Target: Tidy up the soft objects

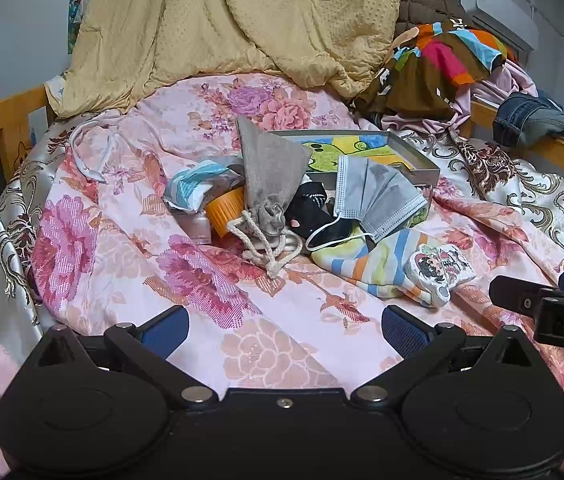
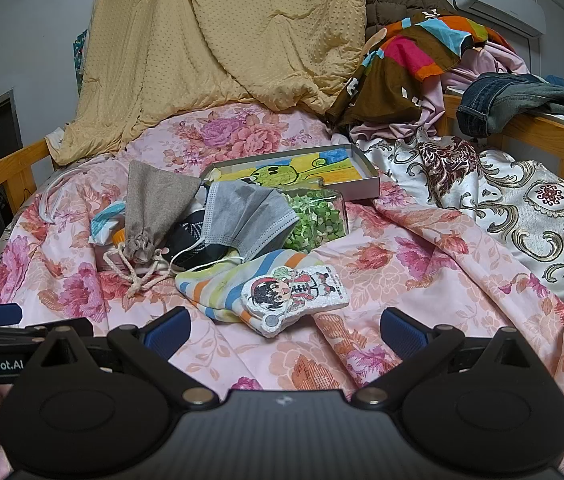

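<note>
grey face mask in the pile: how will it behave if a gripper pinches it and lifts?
The grey face mask looks thin and pleated, so it will probably flop and unfold rather than hold shape. It is likely very light. Its white ear loop trails over the black item beneath, so it may snag or drag that along.

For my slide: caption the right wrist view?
Open right gripper facing grey mask, drawstring pouch on floral bedspread.

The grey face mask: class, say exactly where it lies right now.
In both views the grey face mask lies mid-pile on the floral bedspread, draped over a black item, right of the grey drawstring pouch and before the shallow box.
</note>
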### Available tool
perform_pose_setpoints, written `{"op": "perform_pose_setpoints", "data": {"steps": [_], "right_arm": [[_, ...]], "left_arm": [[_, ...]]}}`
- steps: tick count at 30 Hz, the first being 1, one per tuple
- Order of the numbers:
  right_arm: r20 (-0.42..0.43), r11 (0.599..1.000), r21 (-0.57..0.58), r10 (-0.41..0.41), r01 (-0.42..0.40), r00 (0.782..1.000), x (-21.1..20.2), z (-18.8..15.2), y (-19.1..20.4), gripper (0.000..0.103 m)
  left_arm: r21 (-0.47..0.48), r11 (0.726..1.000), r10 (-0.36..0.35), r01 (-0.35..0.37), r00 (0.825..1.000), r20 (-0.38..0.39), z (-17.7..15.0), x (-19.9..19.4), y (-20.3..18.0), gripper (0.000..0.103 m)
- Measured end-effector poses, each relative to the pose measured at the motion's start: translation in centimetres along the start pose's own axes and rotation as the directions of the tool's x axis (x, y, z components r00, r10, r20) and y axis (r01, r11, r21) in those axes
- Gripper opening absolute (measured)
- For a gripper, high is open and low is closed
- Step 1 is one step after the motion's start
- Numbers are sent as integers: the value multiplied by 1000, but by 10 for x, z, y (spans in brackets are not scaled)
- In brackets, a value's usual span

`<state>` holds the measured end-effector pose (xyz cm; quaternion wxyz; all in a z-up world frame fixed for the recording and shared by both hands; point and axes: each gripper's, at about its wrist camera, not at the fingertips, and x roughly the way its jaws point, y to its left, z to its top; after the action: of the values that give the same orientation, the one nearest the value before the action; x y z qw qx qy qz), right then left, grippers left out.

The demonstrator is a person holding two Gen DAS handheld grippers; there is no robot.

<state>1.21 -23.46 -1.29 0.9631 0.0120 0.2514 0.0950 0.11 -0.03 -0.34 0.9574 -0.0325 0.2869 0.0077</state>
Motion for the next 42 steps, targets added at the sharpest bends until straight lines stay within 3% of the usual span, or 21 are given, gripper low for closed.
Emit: {"op": "perform_pose_setpoints", "data": {"steps": [42], "right_arm": [[-1,1000,-5,3,-3,1000,-2,0,0,103]], "left_arm": [[-4,1000,-3,3,1000,-5,-2,4,2,102]]}}
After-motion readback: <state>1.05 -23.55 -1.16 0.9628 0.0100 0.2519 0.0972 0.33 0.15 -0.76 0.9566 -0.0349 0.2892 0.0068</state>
